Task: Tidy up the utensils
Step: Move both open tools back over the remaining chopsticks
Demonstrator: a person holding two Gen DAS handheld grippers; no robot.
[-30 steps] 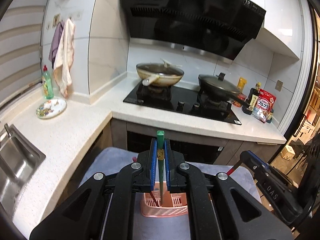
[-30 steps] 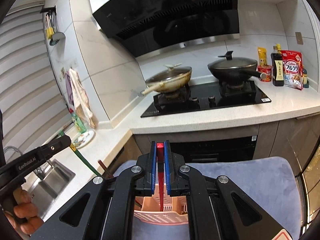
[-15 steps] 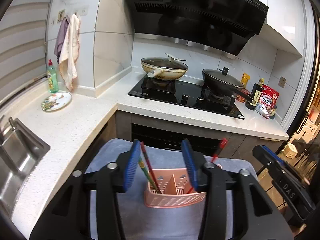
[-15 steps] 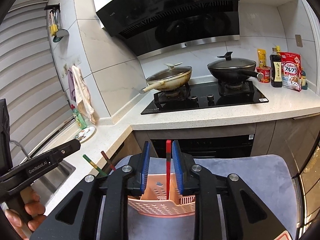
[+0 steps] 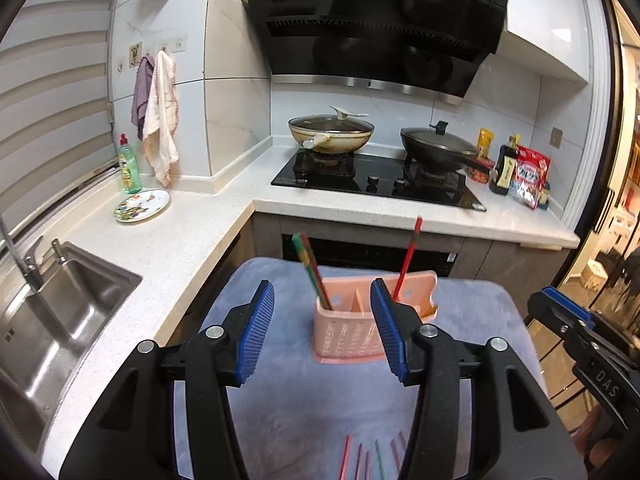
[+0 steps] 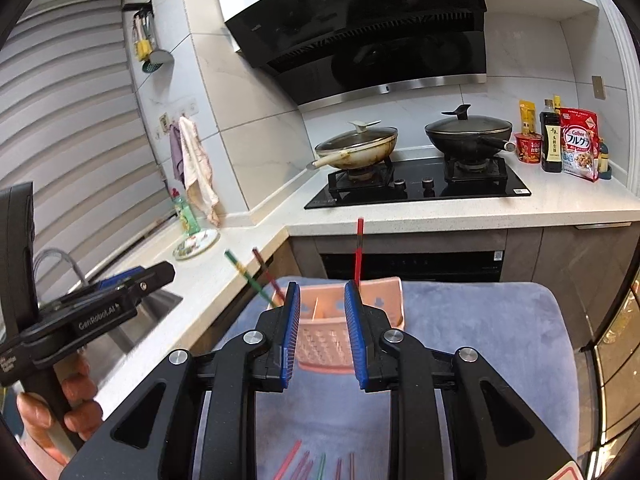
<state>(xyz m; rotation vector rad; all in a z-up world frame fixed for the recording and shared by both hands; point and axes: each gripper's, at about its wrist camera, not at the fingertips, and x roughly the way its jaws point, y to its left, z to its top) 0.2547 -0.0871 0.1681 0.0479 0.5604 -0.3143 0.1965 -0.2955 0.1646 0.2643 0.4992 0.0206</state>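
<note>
Pink utensil caddy [image 5: 352, 330] stands on a blue-grey mat [image 5: 472, 320]; green chopstick [image 5: 310, 272] leans in its left compartment, red chopstick [image 5: 408, 258] in its right. Loose chopsticks [image 6: 316, 464] lie nearer. Left gripper [image 5: 322, 332] spread wide, empty; right gripper [image 6: 322, 330] parted, empty. Steel sink [image 5: 48, 320], stove [image 5: 380, 180] beyond

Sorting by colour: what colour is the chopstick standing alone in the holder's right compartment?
Red chopstick, clearest in the right wrist view.
</note>
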